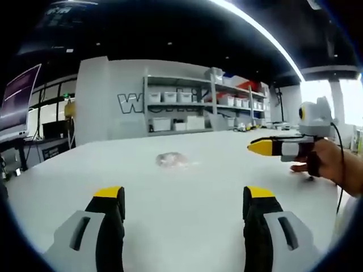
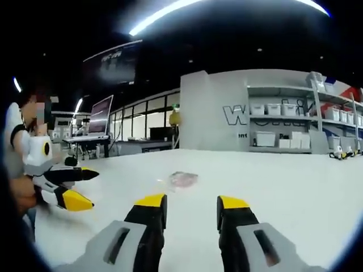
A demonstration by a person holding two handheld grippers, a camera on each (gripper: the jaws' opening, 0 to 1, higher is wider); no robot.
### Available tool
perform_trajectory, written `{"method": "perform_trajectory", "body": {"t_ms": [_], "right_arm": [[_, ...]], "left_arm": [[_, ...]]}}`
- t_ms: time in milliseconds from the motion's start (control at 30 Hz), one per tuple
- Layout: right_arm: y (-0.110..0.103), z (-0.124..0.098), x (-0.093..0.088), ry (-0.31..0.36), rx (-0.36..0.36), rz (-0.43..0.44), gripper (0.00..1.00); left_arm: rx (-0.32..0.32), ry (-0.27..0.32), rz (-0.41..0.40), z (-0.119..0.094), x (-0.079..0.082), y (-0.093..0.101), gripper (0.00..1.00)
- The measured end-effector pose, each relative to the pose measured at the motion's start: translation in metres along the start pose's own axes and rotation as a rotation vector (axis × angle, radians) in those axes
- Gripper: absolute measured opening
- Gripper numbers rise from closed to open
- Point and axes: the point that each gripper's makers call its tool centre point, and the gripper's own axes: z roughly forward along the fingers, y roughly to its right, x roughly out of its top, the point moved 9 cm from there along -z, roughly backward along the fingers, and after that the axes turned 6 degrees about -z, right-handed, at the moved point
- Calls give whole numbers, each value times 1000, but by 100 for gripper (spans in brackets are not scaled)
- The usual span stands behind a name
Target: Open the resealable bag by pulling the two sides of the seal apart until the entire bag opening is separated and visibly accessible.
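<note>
Grippers hover above a wide white tabletop [image 1: 187, 209], neither one touching the small clear, crumpled resealable plastic bag [image 1: 171, 160] that lies flat on it. In the left gripper view, the left gripper [image 1: 185, 195] points forward with its two black, yellow-tipped fingers [image 1: 109, 194] spread wide apart and nothing between them; the bag sits well ahead of the fingertips, roughly in line with the gap and a little toward the left finger. The right gripper [image 1: 262, 147] enters from the right of that view, held level in a person's hand [image 1: 320, 161], its yellow tip aimed sideways across the table, off to the bag's side.

In the right gripper view, the right gripper's own fingers [image 2: 150, 203] stand parted with a clear gap, empty. The bag [image 2: 182, 179] lies ahead, just beyond and slightly toward the left finger. At the left edge, the left gripper [image 2: 82, 187] shows with its jaws splayed, held low over the table.
</note>
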Motion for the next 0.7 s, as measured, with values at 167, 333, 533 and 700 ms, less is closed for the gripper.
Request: {"method": "perform_trajectory", "body": {"t_ms": [167,333,533,700], "right_arm": [[2,6,1,6,27,-13,24],[1,7,-2,5,32,-22,20],[1,12,-4,-27,49,-41,19],[2,15,-6,-46,60,-46,19]], "left_arm": [[2,4,-3,-1,0,0,85],[1,8,-2,-2,0,-1,85],[0,12,-4,-3,0,-1,85],[0,16,-8,-4,0,-1,85]]}}
